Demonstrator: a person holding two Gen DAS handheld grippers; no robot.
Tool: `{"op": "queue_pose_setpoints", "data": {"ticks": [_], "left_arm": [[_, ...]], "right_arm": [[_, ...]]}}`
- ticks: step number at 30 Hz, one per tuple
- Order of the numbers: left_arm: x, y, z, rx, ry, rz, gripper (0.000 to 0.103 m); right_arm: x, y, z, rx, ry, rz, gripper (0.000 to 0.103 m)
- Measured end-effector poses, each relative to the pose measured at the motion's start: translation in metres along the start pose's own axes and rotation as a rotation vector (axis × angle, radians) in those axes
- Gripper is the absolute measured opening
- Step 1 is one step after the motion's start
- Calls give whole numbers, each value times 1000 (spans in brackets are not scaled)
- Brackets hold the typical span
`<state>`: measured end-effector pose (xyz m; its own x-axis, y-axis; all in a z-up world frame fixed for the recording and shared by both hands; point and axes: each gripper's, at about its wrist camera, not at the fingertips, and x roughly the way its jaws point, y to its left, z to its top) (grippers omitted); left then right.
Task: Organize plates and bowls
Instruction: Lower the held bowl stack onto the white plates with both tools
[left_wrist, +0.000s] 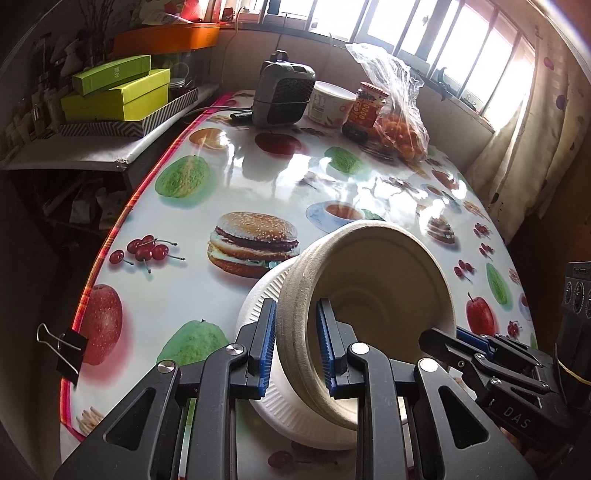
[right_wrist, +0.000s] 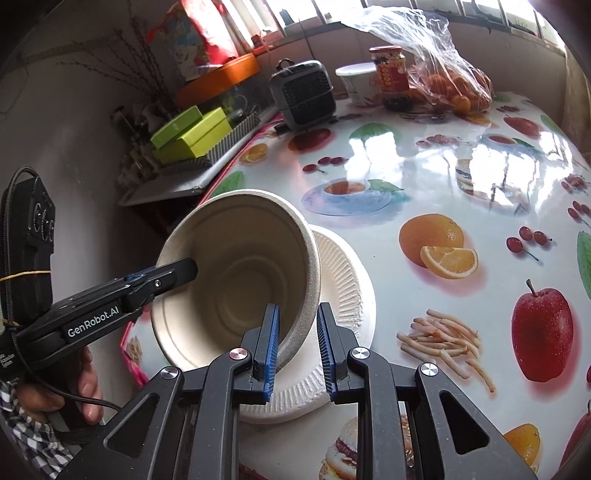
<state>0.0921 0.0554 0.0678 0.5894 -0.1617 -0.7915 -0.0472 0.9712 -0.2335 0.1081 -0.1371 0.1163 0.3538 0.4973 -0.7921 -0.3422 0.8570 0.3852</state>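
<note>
Both claws were clamped on one tan bowl (left_wrist: 384, 280): the left gripper (left_wrist: 295, 347) pinched its rim at lower centre of its own view, and the right gripper (right_wrist: 297, 349) pinched the opposite rim at lower centre of its view. That bowl hung tilted above a white ribbed plate (right_wrist: 343, 280) lying on the fruit-print table (right_wrist: 461, 177). Well apart at the upper frame stood a small grey heater (left_wrist: 282, 92), a white tub (left_wrist: 332, 101), a jar (left_wrist: 365, 110) and a bag of oranges (left_wrist: 400, 114), none blocking the way.

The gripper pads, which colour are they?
Blue, ribbed pads on black fingers, clearest in the right wrist view.
</note>
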Motion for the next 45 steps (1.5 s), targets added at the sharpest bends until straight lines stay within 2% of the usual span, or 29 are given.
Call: {"op": "queue_pose_setpoints", "data": {"ticks": [18, 29, 39, 45], "left_arm": [[16, 7, 0, -6, 39, -10, 23], [18, 8, -1, 0, 44, -17, 36], [17, 9, -1, 5, 39, -11, 39], [17, 10, -1, 7, 35, -14, 41]], "right_arm": [[6, 2, 5, 4, -3, -16, 22], [6, 5, 4, 2, -12, -18, 23], [5, 6, 5, 9, -21, -24, 35], [5, 5, 4, 9, -23, -25, 38]]}}
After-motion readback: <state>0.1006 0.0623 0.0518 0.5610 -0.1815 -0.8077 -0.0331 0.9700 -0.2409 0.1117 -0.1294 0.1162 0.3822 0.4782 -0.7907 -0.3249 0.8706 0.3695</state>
